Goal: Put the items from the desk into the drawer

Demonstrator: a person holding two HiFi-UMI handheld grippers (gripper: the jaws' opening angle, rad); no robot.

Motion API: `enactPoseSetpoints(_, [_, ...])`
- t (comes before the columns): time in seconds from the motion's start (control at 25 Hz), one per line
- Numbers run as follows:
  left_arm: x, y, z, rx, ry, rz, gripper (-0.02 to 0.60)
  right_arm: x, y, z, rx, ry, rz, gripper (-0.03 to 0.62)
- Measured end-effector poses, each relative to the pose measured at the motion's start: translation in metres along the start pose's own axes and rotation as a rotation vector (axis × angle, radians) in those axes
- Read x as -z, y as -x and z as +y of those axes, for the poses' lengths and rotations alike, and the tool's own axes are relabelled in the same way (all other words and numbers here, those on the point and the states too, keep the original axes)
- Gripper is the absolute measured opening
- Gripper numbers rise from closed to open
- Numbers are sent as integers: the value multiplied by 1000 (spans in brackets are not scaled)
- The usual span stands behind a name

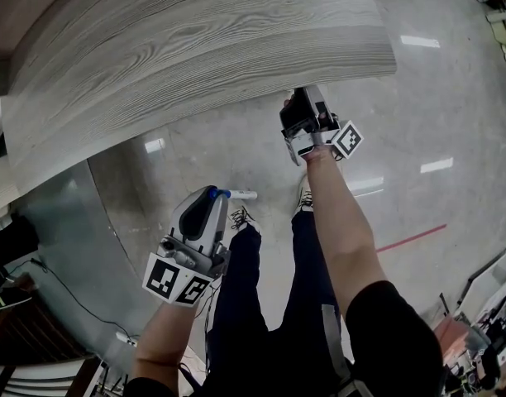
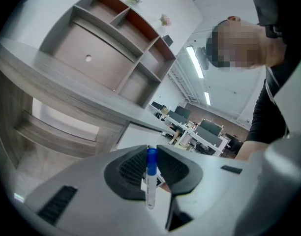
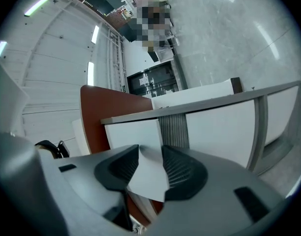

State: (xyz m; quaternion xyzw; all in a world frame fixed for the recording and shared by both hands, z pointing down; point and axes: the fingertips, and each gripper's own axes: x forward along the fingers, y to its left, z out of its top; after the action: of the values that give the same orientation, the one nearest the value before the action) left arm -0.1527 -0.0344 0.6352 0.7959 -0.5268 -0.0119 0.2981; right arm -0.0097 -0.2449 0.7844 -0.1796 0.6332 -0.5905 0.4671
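The desk (image 1: 195, 48) overhangs the upper head view, its front edge just beside the right gripper (image 1: 293, 106), whose jaws a sheet of paper (image 3: 148, 173) fills; open floor (image 1: 418, 98) spreads to the right. The person's legs (image 1: 261, 288) fill the room between the arms. Ahead of the left gripper (image 2: 151, 154), its jaws filled by a pen (image 2: 151, 181), a shelf unit (image 2: 126, 48) rises beyond the desk edge.

Desk (image 1: 195, 48) cut off at 12 and 9 o'clock. Pen (image 1: 243, 194) mostly hidden inside left gripper (image 1: 218, 194). White sheet (image 3: 149, 176) in right gripper (image 3: 151, 162): kind indeterminable.
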Motion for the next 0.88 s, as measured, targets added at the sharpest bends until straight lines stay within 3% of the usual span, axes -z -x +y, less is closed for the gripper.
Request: enactPoseSetpoints(0.88, [1,-8,-8,28,-2,-2,72,24,88,16,20,-41,82,158])
